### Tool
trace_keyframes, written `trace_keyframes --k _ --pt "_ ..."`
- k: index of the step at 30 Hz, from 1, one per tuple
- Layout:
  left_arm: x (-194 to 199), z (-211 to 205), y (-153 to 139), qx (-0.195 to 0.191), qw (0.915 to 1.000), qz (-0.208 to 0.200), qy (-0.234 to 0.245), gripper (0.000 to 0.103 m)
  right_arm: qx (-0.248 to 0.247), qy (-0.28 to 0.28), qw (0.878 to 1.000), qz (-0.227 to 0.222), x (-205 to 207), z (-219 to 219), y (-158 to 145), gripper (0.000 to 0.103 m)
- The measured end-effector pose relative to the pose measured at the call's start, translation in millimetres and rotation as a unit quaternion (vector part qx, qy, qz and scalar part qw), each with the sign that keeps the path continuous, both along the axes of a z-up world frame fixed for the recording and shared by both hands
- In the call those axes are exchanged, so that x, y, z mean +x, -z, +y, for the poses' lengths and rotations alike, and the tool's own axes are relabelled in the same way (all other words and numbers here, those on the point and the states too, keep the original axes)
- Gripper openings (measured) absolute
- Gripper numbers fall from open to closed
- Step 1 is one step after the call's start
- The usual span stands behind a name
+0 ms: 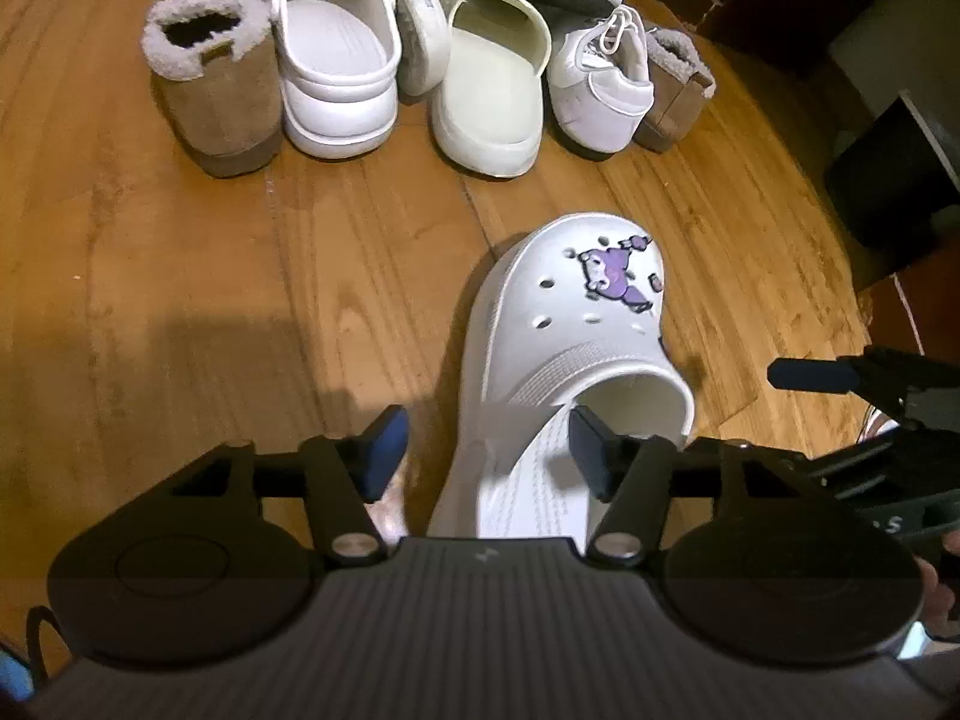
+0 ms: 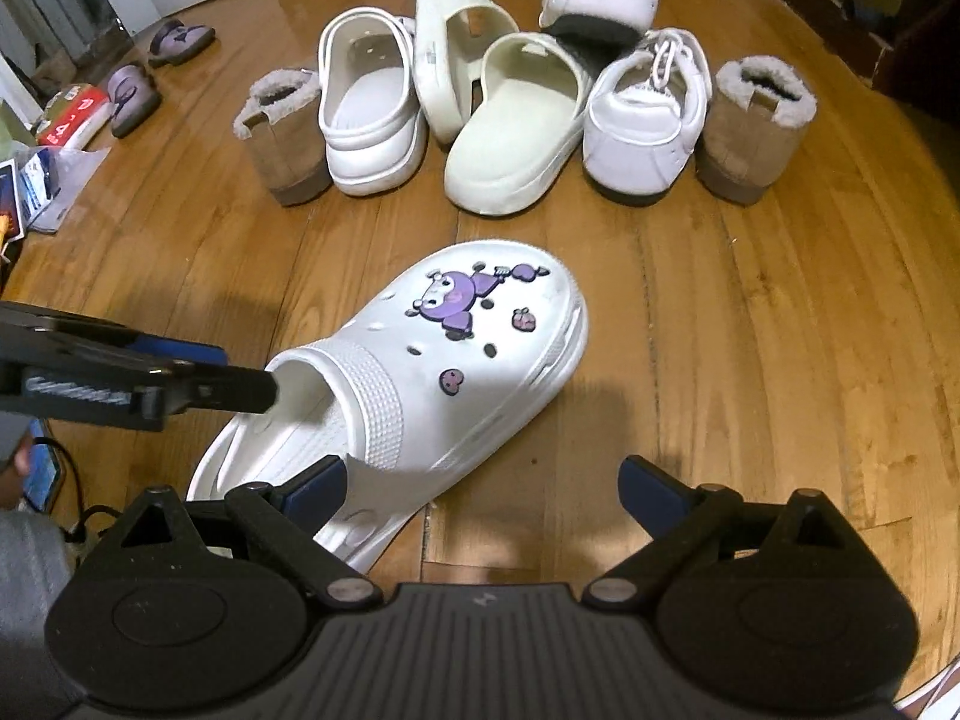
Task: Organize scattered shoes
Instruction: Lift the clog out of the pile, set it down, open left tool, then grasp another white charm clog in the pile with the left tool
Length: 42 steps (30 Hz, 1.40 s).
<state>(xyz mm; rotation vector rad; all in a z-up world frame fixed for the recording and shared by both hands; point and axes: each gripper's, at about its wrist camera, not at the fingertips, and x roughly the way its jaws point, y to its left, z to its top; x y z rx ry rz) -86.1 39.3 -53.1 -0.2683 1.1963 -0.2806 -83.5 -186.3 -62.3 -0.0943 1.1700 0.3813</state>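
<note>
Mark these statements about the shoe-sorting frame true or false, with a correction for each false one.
1. The white clog with the purple charm lies apart from the pile of shoes. True.
2. The left gripper is clamped shut on the clog. False: its fingers stand open, either side of the clog's heel end.
3. The right gripper holds a boot. False: it is open and holds nothing.
4. Two fleece-lined tan boots sit at opposite ends of the pile, one left and one right. True.
5. The floor is carpeted. False: it is wood.
</note>
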Motion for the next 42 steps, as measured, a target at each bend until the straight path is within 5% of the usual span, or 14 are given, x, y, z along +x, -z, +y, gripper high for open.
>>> trace_keyframes --k 8,10,12,15,18,20,23,26,36,42 --pt "-6 32 -16 -0.012 0.9993 -0.005 -0.034 0.065 -0.005 -0.022 1.000 0.002 6 27 15 0.097" --pt "-8 40 -22 -0.009 0.9989 -0.015 -0.043 0.069 -0.032 -0.019 0.999 -0.003 11 37 27 0.087" --pt "-8 46 -25 -0.004 0.9984 -0.020 -0.052 0.070 -0.054 -0.013 0.998 -0.008 14 40 34 0.064" --pt "-6 54 -27 0.003 0.9978 -0.023 -0.062 0.070 -0.024 -0.002 1.000 -0.002 16 34 33 0.039" --pt "-4 58 -26 0.005 0.9975 -0.021 -0.067 0.070 -0.036 0.008 0.999 -0.019 16 29 29 0.021" --pt "-3 59 -25 0.006 0.9974 -0.020 -0.068 0.070 -0.059 0.011 0.997 -0.040 15 26 27 0.018" --pt "0 56 -20 0.005 0.9977 -0.014 -0.065 0.070 -0.053 0.016 0.998 -0.035 19 16 28 0.026" --pt "0 51 -18 0.009 0.9979 -0.014 -0.062 0.070 -0.033 0.031 0.999 -0.029 19 9 15 0.053" --pt "12 50 6 0.045 0.9954 -0.024 -0.082 0.070 -0.065 0.015 0.996 -0.056 11 14 3 0.063" --pt "34 52 -9 0.073 0.9924 -0.050 -0.086 0.070 -0.063 0.007 0.997 -0.042 10 13 -13 0.063"
